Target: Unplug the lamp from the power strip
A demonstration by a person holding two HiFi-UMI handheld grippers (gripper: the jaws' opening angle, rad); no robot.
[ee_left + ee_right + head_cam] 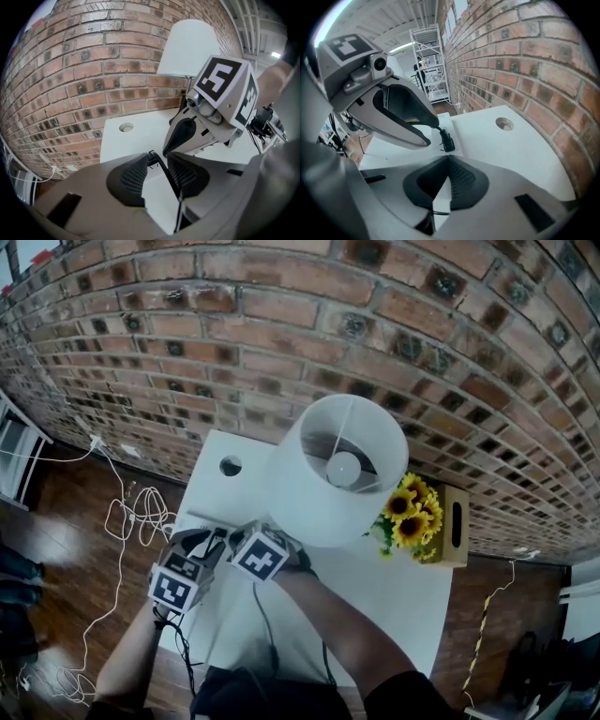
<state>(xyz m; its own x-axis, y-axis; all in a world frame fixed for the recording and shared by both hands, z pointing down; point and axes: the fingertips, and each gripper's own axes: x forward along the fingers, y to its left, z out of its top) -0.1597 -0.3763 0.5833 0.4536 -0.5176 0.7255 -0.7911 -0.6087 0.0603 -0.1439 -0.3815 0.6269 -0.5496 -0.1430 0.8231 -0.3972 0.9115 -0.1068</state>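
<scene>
A lamp with a white shade point(337, 470) stands on the white table point(403, 615). In the right gripper view its black plug point(447, 140) sits in the white power strip point(446, 125) at the table's left front. My left gripper point(157, 161) is open, and the plug point(150, 157) and its black cord lie between the pads. From the right gripper view, the left gripper's point(433, 135) tips reach the plug. My right gripper point(447, 158) is shut, with its tips at the strip's near end. In the head view both grippers point(211, 542) point(246, 532) crowd together and hide the plug.
Sunflowers point(412, 512) in a wooden box point(457, 521) stand right of the lamp, against the brick wall point(422, 343). A round cable hole point(230, 465) lies behind the grippers. White cables point(131, 517) trail on the wooden floor at left. A black cord point(267, 624) runs toward me.
</scene>
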